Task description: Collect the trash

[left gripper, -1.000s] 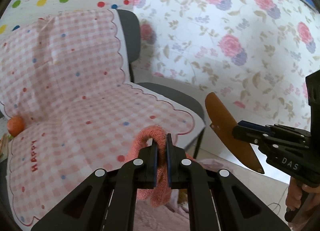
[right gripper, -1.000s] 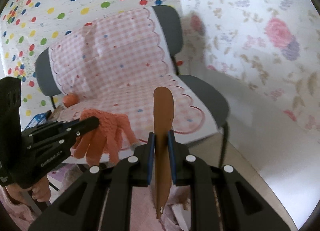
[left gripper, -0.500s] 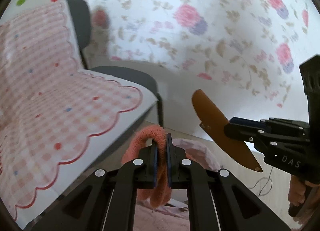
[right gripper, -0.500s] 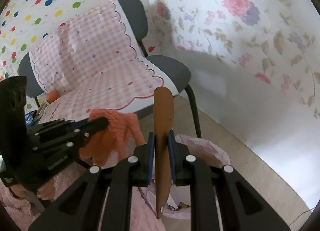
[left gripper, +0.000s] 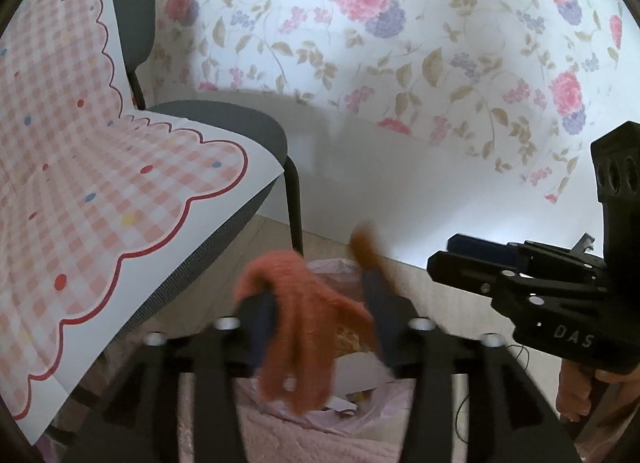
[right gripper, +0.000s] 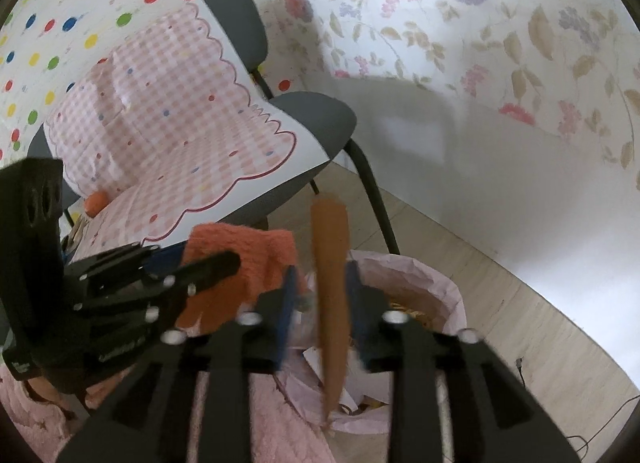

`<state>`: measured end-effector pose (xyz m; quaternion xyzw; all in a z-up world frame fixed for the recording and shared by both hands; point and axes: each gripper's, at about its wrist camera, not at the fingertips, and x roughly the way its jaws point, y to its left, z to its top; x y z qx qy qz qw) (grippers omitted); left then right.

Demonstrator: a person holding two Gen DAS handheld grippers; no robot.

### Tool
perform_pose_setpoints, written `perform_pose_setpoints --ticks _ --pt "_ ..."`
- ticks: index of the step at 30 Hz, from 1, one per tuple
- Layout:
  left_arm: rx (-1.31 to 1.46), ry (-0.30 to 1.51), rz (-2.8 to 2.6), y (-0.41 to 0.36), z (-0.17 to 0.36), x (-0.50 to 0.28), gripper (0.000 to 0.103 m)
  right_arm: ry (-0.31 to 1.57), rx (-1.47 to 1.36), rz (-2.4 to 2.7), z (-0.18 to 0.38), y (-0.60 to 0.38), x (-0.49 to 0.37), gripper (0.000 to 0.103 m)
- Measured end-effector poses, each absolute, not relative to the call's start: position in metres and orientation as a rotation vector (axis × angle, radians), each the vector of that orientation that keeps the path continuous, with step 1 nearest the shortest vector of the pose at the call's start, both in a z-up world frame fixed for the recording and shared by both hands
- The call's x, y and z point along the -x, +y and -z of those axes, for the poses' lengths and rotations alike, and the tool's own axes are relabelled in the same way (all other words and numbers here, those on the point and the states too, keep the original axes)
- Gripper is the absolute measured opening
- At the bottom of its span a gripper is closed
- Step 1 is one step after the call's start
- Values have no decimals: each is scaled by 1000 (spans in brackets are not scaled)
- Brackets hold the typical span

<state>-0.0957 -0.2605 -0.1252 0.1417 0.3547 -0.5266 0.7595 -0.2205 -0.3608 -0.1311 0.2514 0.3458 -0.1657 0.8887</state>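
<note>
Pink liner marks the trash bin (right gripper: 448, 295) on the floor beside the grey chair (left gripper: 224, 123), and both pieces of trash hang right above its mouth. The left tongs (left gripper: 320, 303) are opening, their pads no longer pressing the orange knitted glove (left gripper: 304, 327), which is draped against one finger and blurred as if slipping free. The right tongs (right gripper: 320, 295) are opening too, with the long brown strip (right gripper: 330, 303) standing loose between the parted fingers, its lower tip already over the bin's contents. To finish this drop well, I would judge it best to hold both tools steady over the middle of the opening and spread wide enough that the fuzzy glove cannot snag on a pad. Writing is scarce: the letters "DAS" show on the right tool's body in the left view; the small print on the other tool is too blurred to read.
</note>
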Motion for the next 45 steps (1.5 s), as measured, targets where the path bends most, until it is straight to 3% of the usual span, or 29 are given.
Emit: perform_pose_setpoints --ticks 10,13,15,17,23,35,37,40,42,45 --pt "-355 779 1265 -266 124 113 53 665 -503 410 116 -369 234 35" --pt "-336 783 1281 -264 121 114 44 651 -502 409 111 -369 237 35" --pt "-311 778 1283 -261 118 111 26 647 -496 411 110 -368 238 35" --pt "-288 782 1285 -258 116 108 14 648 -494 406 109 -368 238 35" --pt "-200 752 1223 -252 100 85 9 670 -490 316 113 -362 231 35" --pt "-177 698 1252 -265 78 81 9 687 -408 225 113 -343 213 33" --pt "-195 695 1247 -265 79 82 9 702 -403 225 116 -343 211 6" --pt "-216 720 1192 -263 86 75 20 706 -376 291 117 -345 213 6" --pt "-204 728 1148 -257 90 68 44 701 -378 332 116 -351 217 6" --pt "-180 740 1112 -246 92 58 45 713 -403 354 119 -361 219 6"
